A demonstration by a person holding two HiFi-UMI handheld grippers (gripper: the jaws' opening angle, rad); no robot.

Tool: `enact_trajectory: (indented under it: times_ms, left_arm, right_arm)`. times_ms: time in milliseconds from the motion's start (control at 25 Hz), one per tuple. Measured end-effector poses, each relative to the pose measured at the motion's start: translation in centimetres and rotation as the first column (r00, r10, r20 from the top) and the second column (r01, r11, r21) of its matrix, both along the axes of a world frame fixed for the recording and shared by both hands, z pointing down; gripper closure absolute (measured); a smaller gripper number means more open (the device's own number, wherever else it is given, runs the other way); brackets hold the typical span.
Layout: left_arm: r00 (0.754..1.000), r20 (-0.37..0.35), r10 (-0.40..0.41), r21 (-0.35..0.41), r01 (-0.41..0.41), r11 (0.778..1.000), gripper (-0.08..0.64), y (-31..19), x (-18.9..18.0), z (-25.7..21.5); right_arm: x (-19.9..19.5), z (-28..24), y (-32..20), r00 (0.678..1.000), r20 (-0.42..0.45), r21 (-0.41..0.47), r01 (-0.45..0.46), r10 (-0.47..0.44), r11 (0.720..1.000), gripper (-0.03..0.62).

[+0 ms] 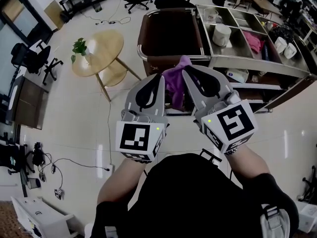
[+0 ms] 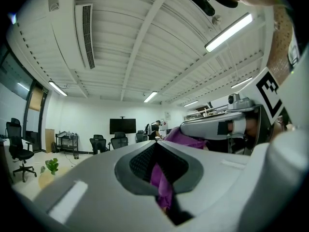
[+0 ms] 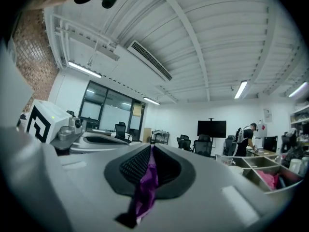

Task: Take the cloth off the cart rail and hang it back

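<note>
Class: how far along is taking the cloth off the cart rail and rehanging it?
Done: the purple fabric cloth looks lifted clear of the metal cart rail. In hand: left tool and right tool both clamp it. Left: hanging it back over the rail.

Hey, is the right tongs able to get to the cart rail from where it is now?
Probably yes. The right tongs, shut on the purple cloth, appear just short of the cart rail in the head view, with nothing between. The left tongs grip the same cloth.
</note>
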State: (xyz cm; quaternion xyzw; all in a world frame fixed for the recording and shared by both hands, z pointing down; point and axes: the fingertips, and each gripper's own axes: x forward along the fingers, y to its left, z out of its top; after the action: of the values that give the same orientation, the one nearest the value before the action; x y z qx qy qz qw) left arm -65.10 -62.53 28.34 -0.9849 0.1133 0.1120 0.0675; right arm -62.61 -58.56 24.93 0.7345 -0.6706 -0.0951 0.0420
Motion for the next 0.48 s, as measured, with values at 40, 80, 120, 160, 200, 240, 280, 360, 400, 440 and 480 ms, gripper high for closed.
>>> enact_trajectory:
  times_ms: [40,80,120,160,200,240,280,360,400,440,480]
  left_arm:
    - [1.0,-0.002,0.01,0.001,-0.01,1.0,0.56,0.0,-0.1,-0.2]
    - [1.0,-0.004,0.022,0.002,-0.022,1.0,0.56,0.0,-0.2,-0.4]
    - [0.999,-0.005,0.034,0.003,-0.034,0.999,0.56,0.0,-0.2,-0.5]
    - [0.999,-0.001,0.047,0.0,-0.047,0.999,0.56,0.0,-0.2,-0.5]
    - [0.998,0.017,0.059,-0.011,-0.059,0.998,0.56,0.1,-0.2,-0.2]
    - [0.996,0.053,0.07,-0.035,-0.069,0.997,0.56,0.1,-0.3,0.2]
    - [0.993,0.088,0.082,-0.058,-0.077,0.995,0.56,0.2,-0.3,0.7]
    - [0.992,0.048,0.113,-0.033,-0.111,0.993,0.56,0.2,-0.1,0.1]
    - [0.991,0.016,0.13,-0.011,-0.13,0.991,0.56,0.2,0.1,-0.4]
    - [0.989,0.011,0.148,-0.007,-0.148,0.989,0.56,0.3,0.2,-0.5]
    - [0.986,0.028,0.164,-0.02,-0.163,0.986,0.56,0.5,0.2,-0.4]
  right_arm:
    - [-0.2,0.2,0.1,1.0,0.017,-0.03,-0.02,0.02,0.999,0.572]
    - [-0.4,0.3,0.3,0.999,0.034,-0.061,-0.04,0.042,0.997,0.572]
    - [-0.4,0.2,0.4,0.998,0.032,-0.062,-0.055,0.057,0.997,0.572]
    - [-0.4,-0.2,0.3,0.998,0.012,-0.032,-0.064,0.064,0.997,0.572]
    - [-0.4,-0.6,0.3,0.997,-0.009,0.0,-0.071,0.071,0.998,0.572]
    - [-0.3,-0.8,0.2,0.997,-0.021,0.017,-0.08,0.08,0.997,0.572]
    - [-0.3,-0.8,0.3,0.995,-0.024,0.022,-0.093,0.093,0.995,0.572]
    - [-0.3,-0.8,0.4,0.992,-0.023,0.019,-0.124,0.124,0.992,0.572]
    - [-0.2,-0.9,0.5,0.99,-0.023,0.018,-0.141,0.141,0.99,0.572]
    - [-0.1,-1.0,0.6,0.987,-0.023,0.018,-0.158,0.158,0.987,0.572]
    - [-0.1,-1.0,0.8,0.984,-0.023,0.017,-0.175,0.176,0.984,0.572]
